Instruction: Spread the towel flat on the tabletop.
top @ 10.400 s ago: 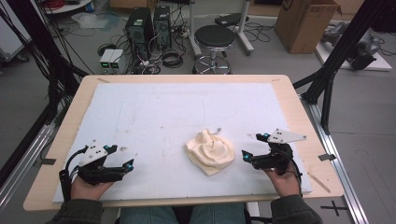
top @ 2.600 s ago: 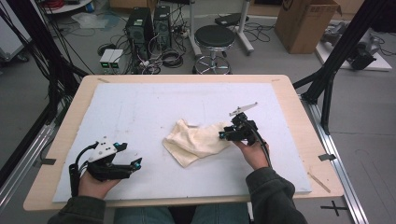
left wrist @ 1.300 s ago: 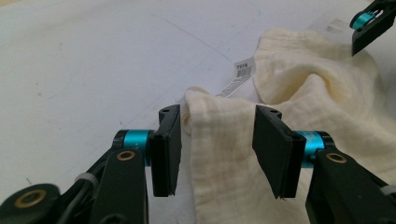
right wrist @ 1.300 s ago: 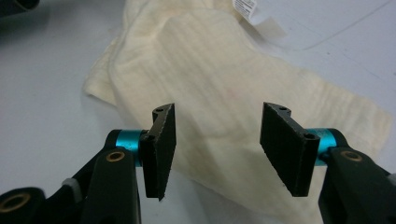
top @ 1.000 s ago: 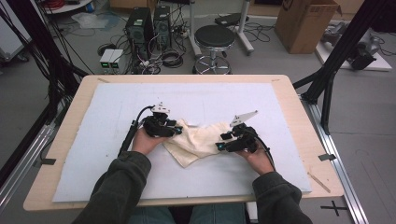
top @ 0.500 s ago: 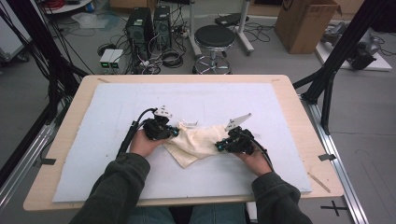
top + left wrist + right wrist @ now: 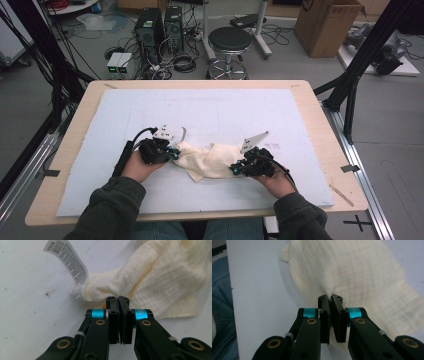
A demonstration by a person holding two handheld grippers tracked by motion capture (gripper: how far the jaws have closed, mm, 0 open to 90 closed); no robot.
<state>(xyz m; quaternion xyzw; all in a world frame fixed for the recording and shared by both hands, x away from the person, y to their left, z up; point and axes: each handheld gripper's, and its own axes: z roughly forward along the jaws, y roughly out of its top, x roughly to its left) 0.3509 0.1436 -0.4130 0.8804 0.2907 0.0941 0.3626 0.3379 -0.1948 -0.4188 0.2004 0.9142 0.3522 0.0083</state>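
Note:
A cream cloth (image 7: 210, 161) lies crumpled on the white mat (image 7: 225, 110), stretched between my two grippers. My left gripper (image 7: 175, 153) is shut on the cloth's left corner (image 7: 100, 290), just beside its printed care label (image 7: 75, 270); the left gripper (image 7: 117, 299) pinches a small fold. My right gripper (image 7: 233, 169) grips the cloth's right end. In the right gripper view its jaws have just been closing, and the right gripper (image 7: 329, 297) now pinches a ridge of the cloth (image 7: 352, 272).
The mat covers a wooden table (image 7: 325, 125) with a bare rim. Beyond the far edge stand a black stool (image 7: 230, 40), computer towers (image 7: 160, 25) with cables, and a cardboard box (image 7: 325, 25). Black frame struts (image 7: 360, 60) rise at both sides.
Both grippers have shut on the cloth and drawn toward the person's side of the table. The cloth has come along and now lies pulled out between them.

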